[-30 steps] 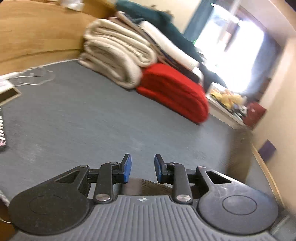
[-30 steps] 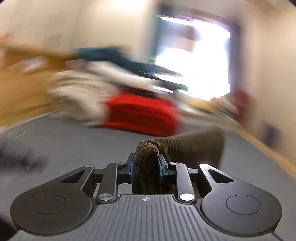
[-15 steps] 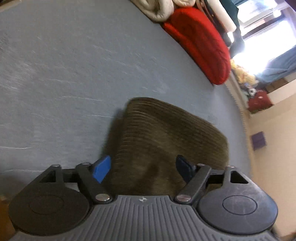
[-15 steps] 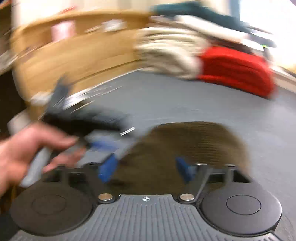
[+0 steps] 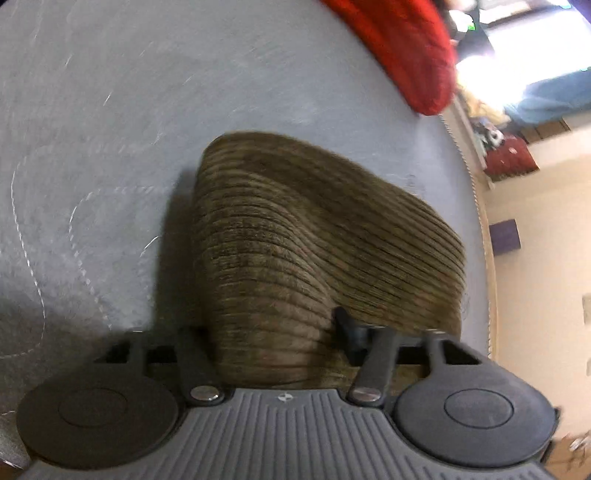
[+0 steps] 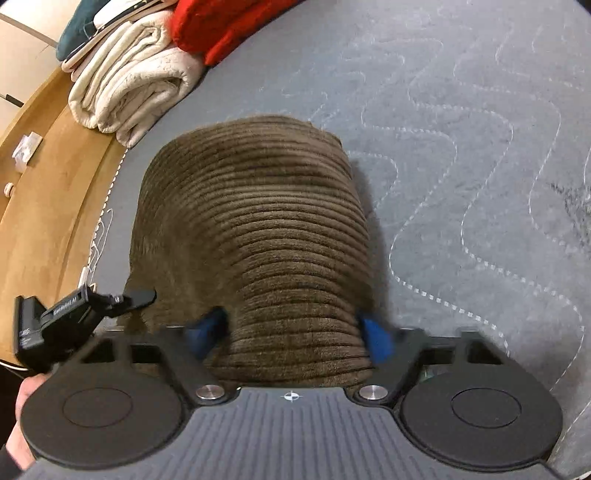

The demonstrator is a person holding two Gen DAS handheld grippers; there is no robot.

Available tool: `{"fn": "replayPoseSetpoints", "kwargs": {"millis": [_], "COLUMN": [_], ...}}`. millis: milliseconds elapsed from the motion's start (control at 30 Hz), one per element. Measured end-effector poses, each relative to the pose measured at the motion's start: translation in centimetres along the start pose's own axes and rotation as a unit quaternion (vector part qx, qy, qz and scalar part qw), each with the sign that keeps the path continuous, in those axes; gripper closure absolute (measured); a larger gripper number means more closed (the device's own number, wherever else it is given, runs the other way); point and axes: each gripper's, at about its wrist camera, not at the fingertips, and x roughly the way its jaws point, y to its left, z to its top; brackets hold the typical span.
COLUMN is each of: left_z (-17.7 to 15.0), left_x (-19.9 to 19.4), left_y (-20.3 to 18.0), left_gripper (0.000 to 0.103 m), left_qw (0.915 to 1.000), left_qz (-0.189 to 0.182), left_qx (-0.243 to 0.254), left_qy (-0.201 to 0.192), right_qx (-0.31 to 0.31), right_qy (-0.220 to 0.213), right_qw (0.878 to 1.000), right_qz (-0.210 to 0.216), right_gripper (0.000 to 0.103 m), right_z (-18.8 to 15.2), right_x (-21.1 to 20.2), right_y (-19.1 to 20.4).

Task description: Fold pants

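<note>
Brown corduroy pants (image 6: pixel 255 236), folded into a thick bundle, lying on the grey quilted bed (image 6: pixel 461 122), near the edge with the wooden frame (image 6: pixel 48 192) and short of the cream blanket (image 6: pixel 125 88) and red blanket (image 6: pixel 221 26) stacked at the far edge. Right tool (image 6: pixel 293 334) straddling the near fold, jaws closing, pads not yet clearly pressing. Left tool (image 5: pixel 271 332) closing likewise around the other end; one finger hidden by cloth. Probably gathering both ends for another fold or lift.

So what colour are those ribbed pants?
Olive-brown pants, clearest in the right wrist view.
</note>
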Motion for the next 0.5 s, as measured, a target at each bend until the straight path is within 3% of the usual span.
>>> {"fn": "replayPoseSetpoints", "kwargs": {"millis": [33,67,167,267,367,433,467,500], "left_z": [-0.3,-0.6,-1.4,-2.0,-3.3,-4.1,-4.3,-4.4], "left_x": [-0.3,-0.7,-1.3,-1.1,0.7,2.3,3.3,4.6], "left_y": [-0.8,-1.5,-4.3,-8.4,-13.3,-16.6,-18.3,-19.7], "left_gripper": [0.058,0.061,0.068,0.071,0.071,0.070,0.067,0.056], "left_qw": [0.9999,0.9997,0.9987,0.9927,0.9829,0.9773,0.9754,0.9757], "left_qz": [0.002,0.002,-0.026,-0.083,-0.139,-0.157,-0.161,-0.157], "left_qx": [0.013,0.021,0.022,0.039,0.059,0.093,0.113,0.125], "left_qy": [-0.008,-0.015,-0.037,-0.078,-0.105,-0.106,-0.098,-0.088], "right_qx": [-0.007,-0.019,-0.031,-0.052,-0.075,-0.098,-0.110,-0.115], "right_qy": [-0.008,-0.019,-0.049,-0.080,-0.122,-0.159,-0.174,-0.185], "right_qw": [1.000,1.000,0.998,0.995,0.989,0.982,0.978,0.976], "right_qz": [0.005,0.013,0.034,0.037,0.030,0.026,0.021,0.009], "right_gripper": [0.060,0.065,0.067,0.068,0.068,0.068,0.067,0.067], "right_z": [0.5,0.7,2.3,4.5,7.1,8.7,9.3,10.0], "right_x": [0.0,-1.0,-3.7,-7.1,-11.9,-15.2,-16.3,-17.6], "right_y": [0.1,0.4,0.5,-0.5,-2.6,-4.4,-5.4,-6.8]}}
